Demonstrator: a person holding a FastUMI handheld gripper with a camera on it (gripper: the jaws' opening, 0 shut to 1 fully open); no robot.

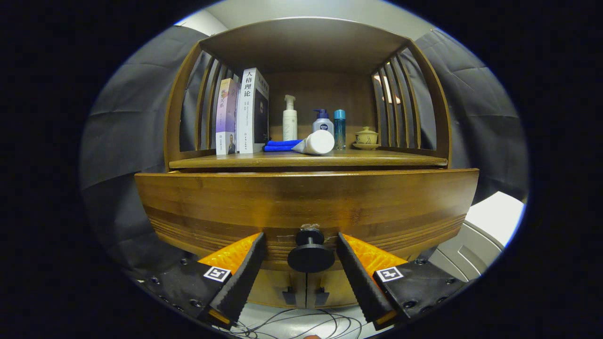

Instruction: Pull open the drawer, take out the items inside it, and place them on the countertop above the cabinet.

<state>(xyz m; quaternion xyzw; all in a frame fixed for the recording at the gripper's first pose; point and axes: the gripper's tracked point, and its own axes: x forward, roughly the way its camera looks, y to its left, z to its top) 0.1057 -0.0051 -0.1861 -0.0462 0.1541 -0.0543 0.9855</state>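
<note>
Gripper (301, 252) at lower centre, fingers open, straddling the drawer (306, 202) knob (311, 254) without touching. Books (242, 113) and bottles (313, 125) on countertop (306, 160) above.

My gripper (301, 242) points level and straight ahead. My fingers (245, 273) stand spread wide apart, one on each side, angled inward toward their tips, pressing on nothing.
</note>
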